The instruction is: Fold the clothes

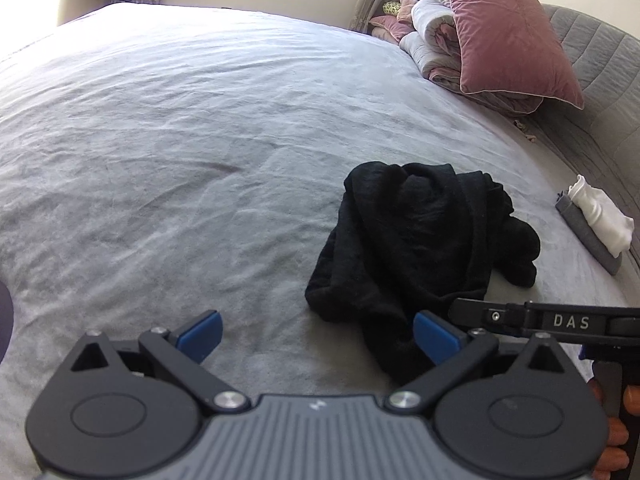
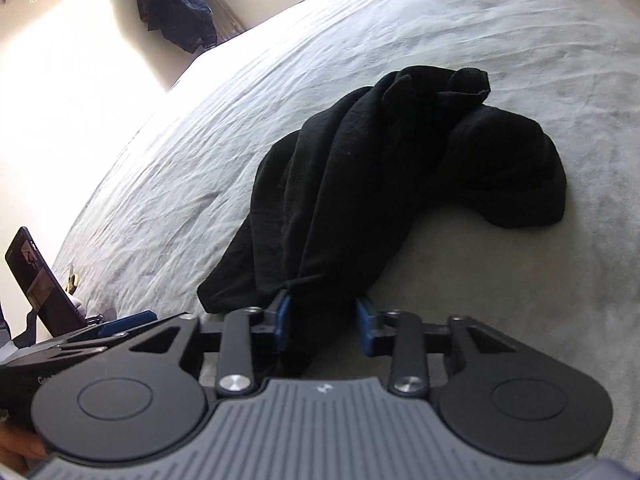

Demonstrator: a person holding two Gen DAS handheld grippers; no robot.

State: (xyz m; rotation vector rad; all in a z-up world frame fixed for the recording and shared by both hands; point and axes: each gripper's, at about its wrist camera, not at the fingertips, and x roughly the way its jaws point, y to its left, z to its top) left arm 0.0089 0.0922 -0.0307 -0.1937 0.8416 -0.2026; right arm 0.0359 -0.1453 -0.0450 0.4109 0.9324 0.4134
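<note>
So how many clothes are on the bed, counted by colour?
Black: 1, the crumpled black garment
White: 1, the folded white garment
Grey: 1, the folded grey garment beneath the white one
Total: 3

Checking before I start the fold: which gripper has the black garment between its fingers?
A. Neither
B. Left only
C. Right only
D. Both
C: the black garment runs in between the right gripper pads, while the left gripper stands open over bare sheet.

Open bed [image 1: 160,120] leftward — pillow [image 1: 508,28] far right
</note>
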